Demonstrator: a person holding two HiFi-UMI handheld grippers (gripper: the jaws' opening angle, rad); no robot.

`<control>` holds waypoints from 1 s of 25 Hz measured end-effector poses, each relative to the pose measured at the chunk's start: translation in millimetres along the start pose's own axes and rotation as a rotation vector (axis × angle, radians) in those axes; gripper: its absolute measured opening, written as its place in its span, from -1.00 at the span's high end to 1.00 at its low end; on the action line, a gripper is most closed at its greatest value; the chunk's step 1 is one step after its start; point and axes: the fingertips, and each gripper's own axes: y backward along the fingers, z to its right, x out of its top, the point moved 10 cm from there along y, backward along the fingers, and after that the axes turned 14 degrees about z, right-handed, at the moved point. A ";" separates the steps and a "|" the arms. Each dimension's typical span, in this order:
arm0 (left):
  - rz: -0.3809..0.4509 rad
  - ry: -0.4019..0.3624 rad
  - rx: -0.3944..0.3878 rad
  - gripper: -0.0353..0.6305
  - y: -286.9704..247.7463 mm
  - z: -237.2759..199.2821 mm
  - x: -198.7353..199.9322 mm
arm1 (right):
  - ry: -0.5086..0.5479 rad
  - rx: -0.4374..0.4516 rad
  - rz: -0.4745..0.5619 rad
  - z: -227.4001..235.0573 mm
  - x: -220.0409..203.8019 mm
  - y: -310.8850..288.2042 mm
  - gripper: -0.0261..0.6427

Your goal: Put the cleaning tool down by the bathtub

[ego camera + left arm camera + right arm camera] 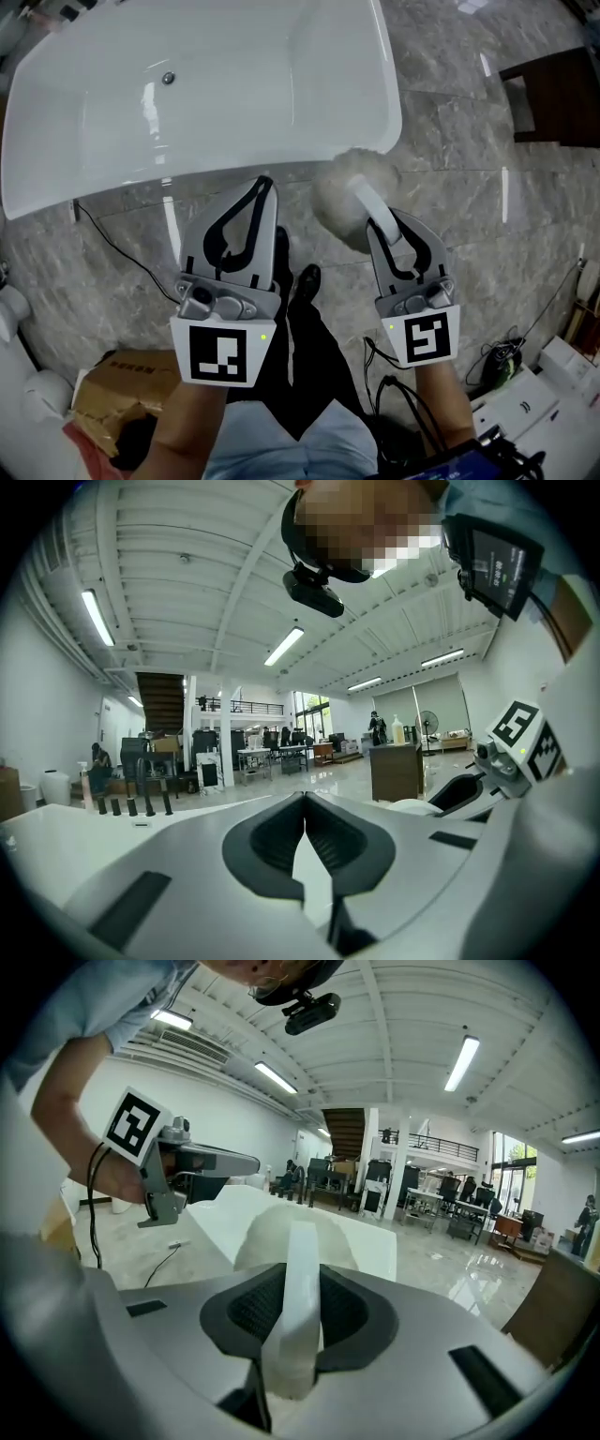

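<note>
Carry step: right gripper (pixel 380 225) jaws clamp cleaning tool (pixel 345 192) by its handle, fluffy end beyond jaw tips, over floor (pixel 450 141) beside bathtub (pixel 234 75). Left gripper (pixel 263 183) jaws together, empty. Next: lower to floor, then release.

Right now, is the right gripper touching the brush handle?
Touching. The right gripper view shows the right gripper with its pads pressed on both sides of the white brush handle, with no gap.
</note>
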 end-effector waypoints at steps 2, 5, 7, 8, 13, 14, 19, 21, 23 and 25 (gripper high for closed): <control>-0.004 0.000 0.001 0.84 -4.9 0.2 -15.8 | 0.010 0.035 -0.025 0.5 -18.3 -4.2 0.61; -0.007 0.006 0.003 0.84 -9.2 -0.9 -39.3 | 0.023 0.068 -0.043 -1.1 -42.3 -11.0 0.61; -0.009 0.012 0.006 0.84 -8.4 -1.9 -52.5 | 0.027 0.081 -0.047 -5.2 -55.4 -14.8 0.61; -0.009 0.015 0.008 0.84 -8.2 -1.2 -58.2 | 0.026 0.084 -0.051 -6.9 -62.0 -15.6 0.61; -0.012 0.028 0.009 0.84 -6.9 6.7 -85.7 | 0.015 0.110 -0.071 -14.5 -97.0 -16.2 0.61; -0.016 0.029 0.009 0.84 -6.4 7.1 -90.7 | 0.014 0.120 -0.078 -16.3 -103.6 -17.0 0.61; -0.028 0.028 0.003 0.84 -4.6 7.8 -117.9 | 0.037 0.173 -0.095 -20.6 -134.8 -25.3 0.61; -0.030 0.026 0.002 0.84 -3.0 8.4 -129.4 | 0.039 0.182 -0.095 -21.6 -146.4 -28.9 0.61; -0.035 0.026 0.006 0.84 -1.4 9.7 -140.6 | 0.050 0.203 -0.102 -22.1 -158.1 -31.7 0.61; -0.041 0.029 0.011 0.84 -0.2 11.2 -150.8 | 0.067 0.229 -0.109 -21.6 -168.9 -34.6 0.61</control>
